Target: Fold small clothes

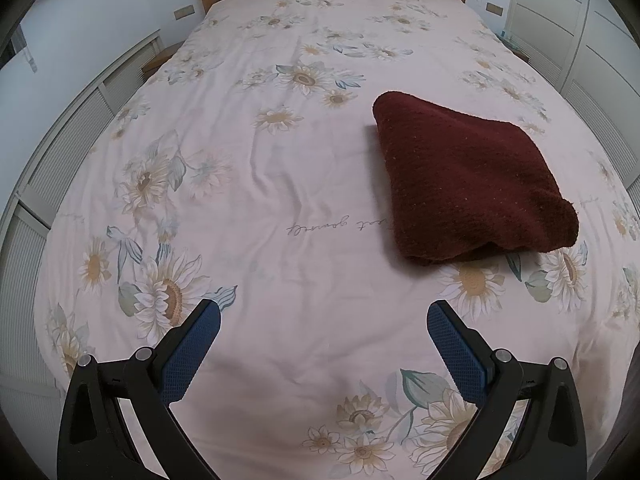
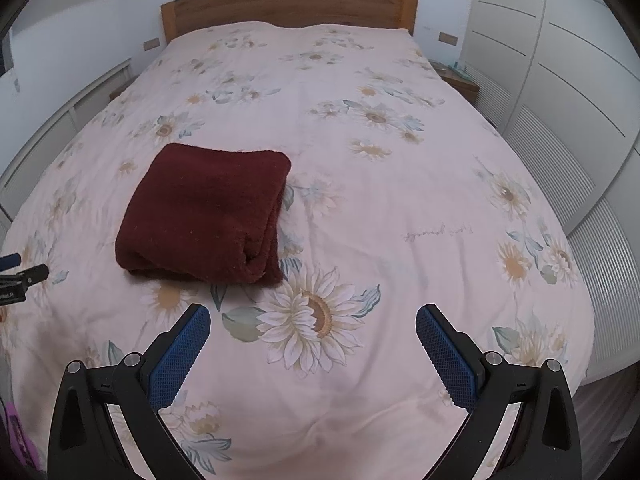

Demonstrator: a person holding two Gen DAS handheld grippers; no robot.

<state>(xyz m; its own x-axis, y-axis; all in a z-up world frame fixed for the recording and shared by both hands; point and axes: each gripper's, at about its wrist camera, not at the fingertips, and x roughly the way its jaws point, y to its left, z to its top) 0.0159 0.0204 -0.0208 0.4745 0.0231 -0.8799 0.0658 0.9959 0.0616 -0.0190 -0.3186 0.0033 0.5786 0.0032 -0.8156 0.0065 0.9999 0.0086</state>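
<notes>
A dark red knitted garment (image 1: 468, 184) lies folded into a thick rectangle on the pink flowered bedspread (image 1: 280, 184). In the right wrist view the garment (image 2: 208, 212) sits left of centre, its layered fold edges facing right. My left gripper (image 1: 324, 316) is open and empty, above the bedspread, near and left of the garment. My right gripper (image 2: 313, 320) is open and empty, near and right of the garment. The left gripper's tip (image 2: 16, 268) shows at the left edge of the right wrist view.
A wooden headboard (image 2: 288, 4) stands at the far end of the bed. White wardrobe doors (image 2: 560, 60) line the right side, white slatted panels (image 1: 48, 168) the left. A small bedside table (image 2: 460, 80) sits at the far right corner.
</notes>
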